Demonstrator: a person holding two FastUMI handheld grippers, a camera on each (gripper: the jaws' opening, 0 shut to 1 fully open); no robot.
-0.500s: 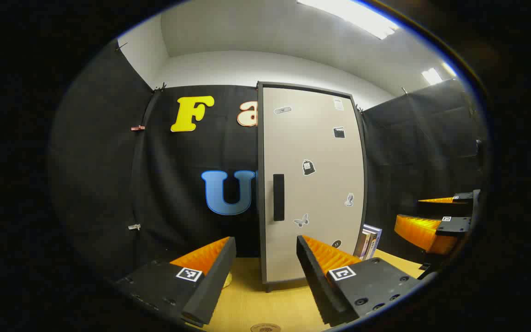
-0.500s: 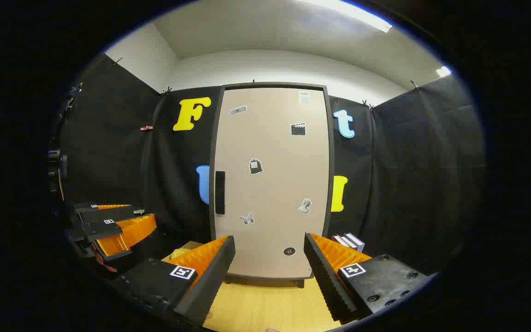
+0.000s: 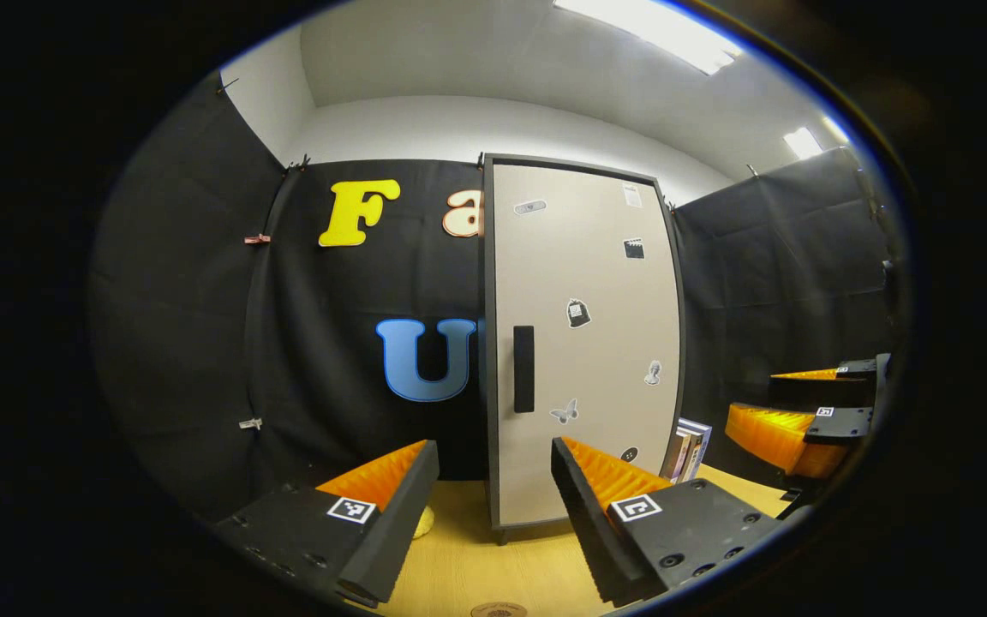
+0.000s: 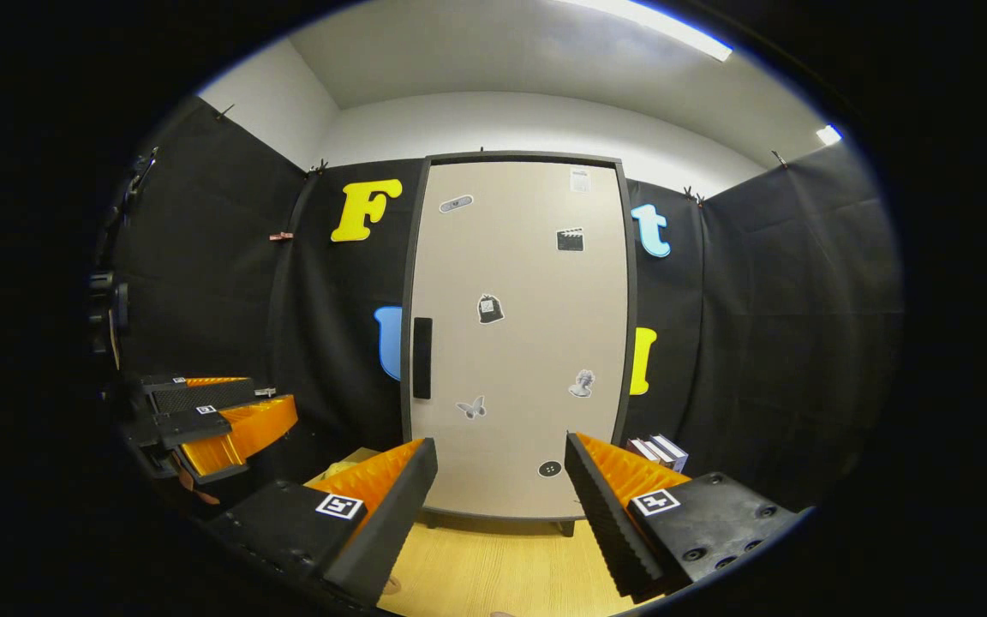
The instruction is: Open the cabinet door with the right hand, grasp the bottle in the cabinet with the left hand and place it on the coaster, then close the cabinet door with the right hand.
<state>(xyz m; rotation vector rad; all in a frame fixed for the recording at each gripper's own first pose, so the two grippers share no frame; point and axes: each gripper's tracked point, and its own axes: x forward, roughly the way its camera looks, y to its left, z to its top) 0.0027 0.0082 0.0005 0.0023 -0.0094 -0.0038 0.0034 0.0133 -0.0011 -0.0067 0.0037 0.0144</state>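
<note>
The cabinet (image 4: 515, 338) stands upright on the wooden table (image 4: 493, 570) directly ahead of the right gripper (image 4: 500, 506), its door (image 3: 583, 343) closed and its dark handle (image 4: 422, 357) above that gripper's left finger. The left gripper (image 3: 493, 506) and the right gripper both have fingers spread apart, empty, short of the door. A stack of books (image 3: 686, 447) stands just right of the cabinet, and the round coaster (image 3: 498, 610) lies on the table below the left gripper; the bottle cannot be seen.
</note>
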